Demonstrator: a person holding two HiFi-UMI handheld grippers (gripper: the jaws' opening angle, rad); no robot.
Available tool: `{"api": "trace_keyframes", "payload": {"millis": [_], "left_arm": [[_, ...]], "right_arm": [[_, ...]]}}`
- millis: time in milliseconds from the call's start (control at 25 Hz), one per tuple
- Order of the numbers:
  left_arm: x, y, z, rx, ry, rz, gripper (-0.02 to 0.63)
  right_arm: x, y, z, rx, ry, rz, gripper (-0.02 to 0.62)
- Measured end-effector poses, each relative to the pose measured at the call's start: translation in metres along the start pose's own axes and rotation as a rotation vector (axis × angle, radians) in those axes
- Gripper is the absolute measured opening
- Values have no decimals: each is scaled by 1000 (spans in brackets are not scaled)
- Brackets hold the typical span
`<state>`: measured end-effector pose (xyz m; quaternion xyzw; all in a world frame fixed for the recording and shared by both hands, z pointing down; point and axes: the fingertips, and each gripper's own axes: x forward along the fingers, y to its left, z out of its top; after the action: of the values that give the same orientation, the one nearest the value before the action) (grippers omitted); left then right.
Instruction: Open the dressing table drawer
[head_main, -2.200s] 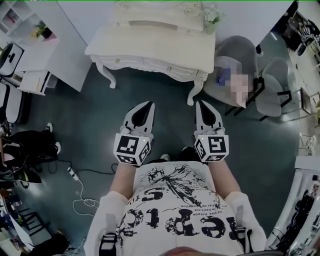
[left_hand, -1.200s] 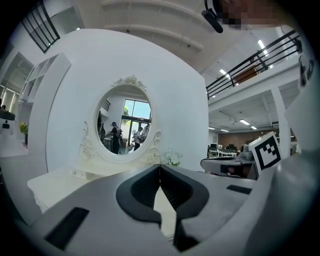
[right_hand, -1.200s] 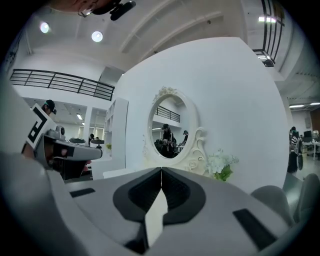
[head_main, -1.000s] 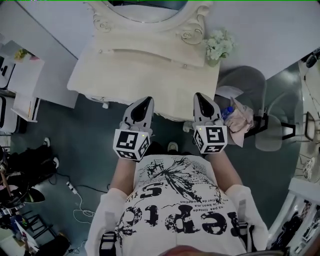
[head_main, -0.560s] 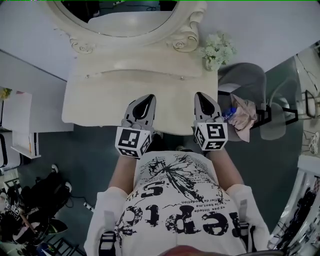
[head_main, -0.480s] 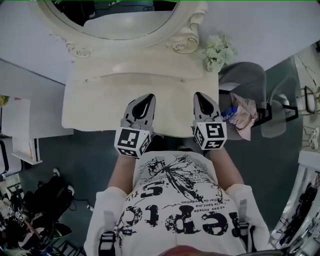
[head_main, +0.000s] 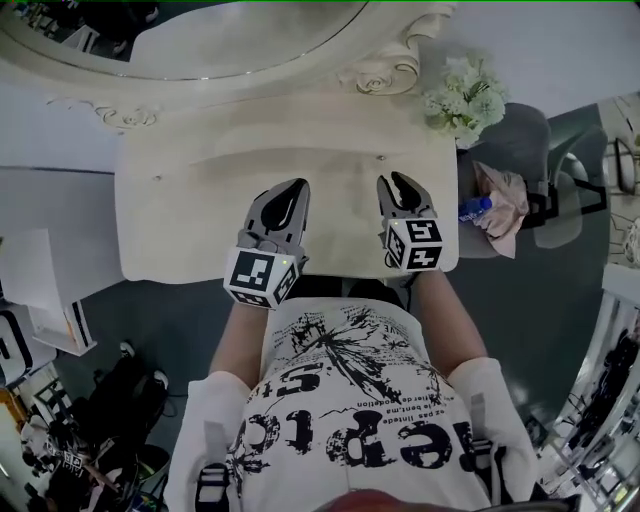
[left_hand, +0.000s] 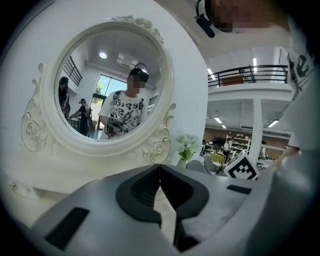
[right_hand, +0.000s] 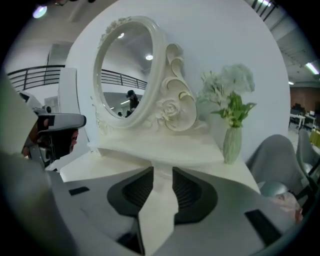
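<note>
The cream dressing table (head_main: 190, 225) lies right below me, its oval mirror (head_main: 200, 40) at the back. Its front drawers are hidden under the top's near edge. A low raised shelf (head_main: 270, 160) at the back carries small knobs (head_main: 380, 157). My left gripper (head_main: 298, 186) hangs over the top's front middle, its jaws shut and empty, the tips meeting in the left gripper view (left_hand: 159, 166). My right gripper (head_main: 394, 181) is to its right, over the top. Its jaws are opening with nothing between them, and a gap shows in the right gripper view (right_hand: 162, 171).
A vase of pale flowers (head_main: 463, 95) stands on the table's back right corner. Right of the table is a grey chair (head_main: 525, 125) with a crumpled cloth (head_main: 508, 205) and a bottle (head_main: 473, 210). White shelving (head_main: 40, 290) and cables are at the left.
The table has come much closer and both grippers now reach over its top instead of its front edge. The right jaws, shut before, have parted.
</note>
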<state>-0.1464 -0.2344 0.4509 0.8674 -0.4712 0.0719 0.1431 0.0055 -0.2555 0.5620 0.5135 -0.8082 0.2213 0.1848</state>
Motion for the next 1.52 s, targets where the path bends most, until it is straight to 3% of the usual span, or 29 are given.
{"api": "trace_keyframes", "payload": {"millis": [40, 120, 320, 720, 1520], "left_arm": [[2, 3, -4, -6, 2, -1, 20], [5, 8, -13, -18, 12, -3, 18], [12, 19, -33, -31, 40, -3, 20], [15, 23, -56, -50, 81, 6, 18], [6, -13, -49, -21, 76, 24, 18]], "right_arm": [[10, -2, -9, 20, 24, 3, 124], [27, -6, -23, 20, 66, -10, 127], [59, -25, -35, -10, 99, -88, 129], [81, -35, -33, -19, 138, -140, 106], [29, -17, -72, 26, 189, -68, 104]]}}
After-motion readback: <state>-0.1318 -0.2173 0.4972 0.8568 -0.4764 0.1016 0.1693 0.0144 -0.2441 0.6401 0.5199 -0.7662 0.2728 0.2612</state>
